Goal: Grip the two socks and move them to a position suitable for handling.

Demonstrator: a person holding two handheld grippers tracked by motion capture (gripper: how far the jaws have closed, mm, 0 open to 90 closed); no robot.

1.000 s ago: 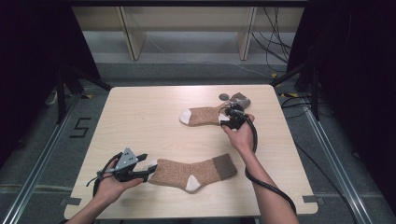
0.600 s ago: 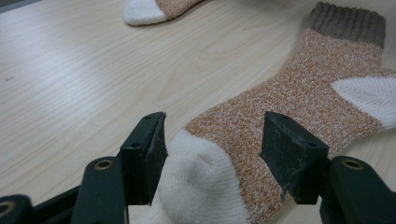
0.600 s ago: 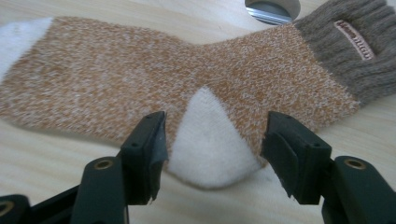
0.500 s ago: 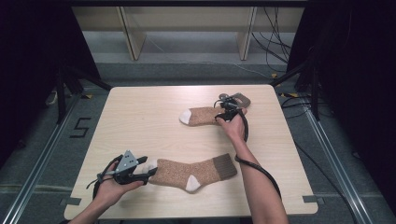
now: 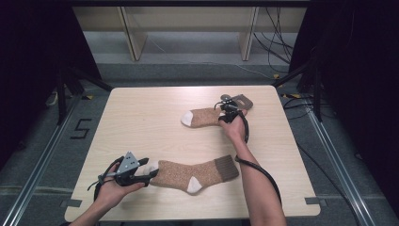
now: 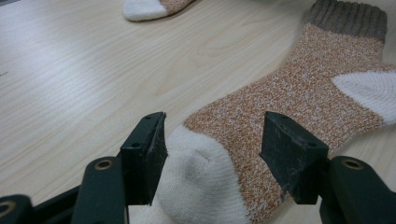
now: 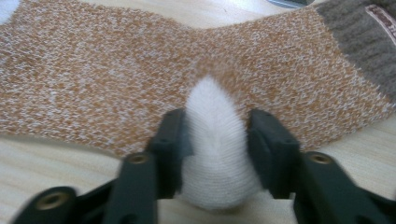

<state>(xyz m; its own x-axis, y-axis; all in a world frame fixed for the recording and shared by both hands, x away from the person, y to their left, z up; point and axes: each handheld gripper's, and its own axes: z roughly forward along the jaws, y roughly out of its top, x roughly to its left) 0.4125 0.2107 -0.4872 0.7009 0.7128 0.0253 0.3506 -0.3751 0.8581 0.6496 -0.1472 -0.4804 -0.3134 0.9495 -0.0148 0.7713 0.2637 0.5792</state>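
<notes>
Two orange-brown socks with white toes and heels lie on the wooden table (image 5: 141,122). At the front, the near sock (image 5: 188,173) lies flat, and my left gripper (image 5: 148,175) sits at its white toe. In the left gripper view the jaws (image 6: 212,154) stand open astride the toe (image 6: 201,186); the left pad touches it, the right hangs over the knit. The far sock (image 5: 204,117) lies at the back right. My right gripper (image 5: 227,112) has just been closing and now pinches that sock's white heel (image 7: 215,144) between its pads (image 7: 217,140).
The far sock's brown cuff (image 5: 242,100) lies near the table's back right edge. A cable (image 5: 256,169) trails from the right gripper along the forearm. Shelf legs (image 5: 131,37) stand behind the table, and loose cables (image 5: 282,33) lie on the floor at the back right.
The right hand moved a little left and down onto the far sock, opened its jaws wide and then closed them on the white heel. The left hand kept still.
</notes>
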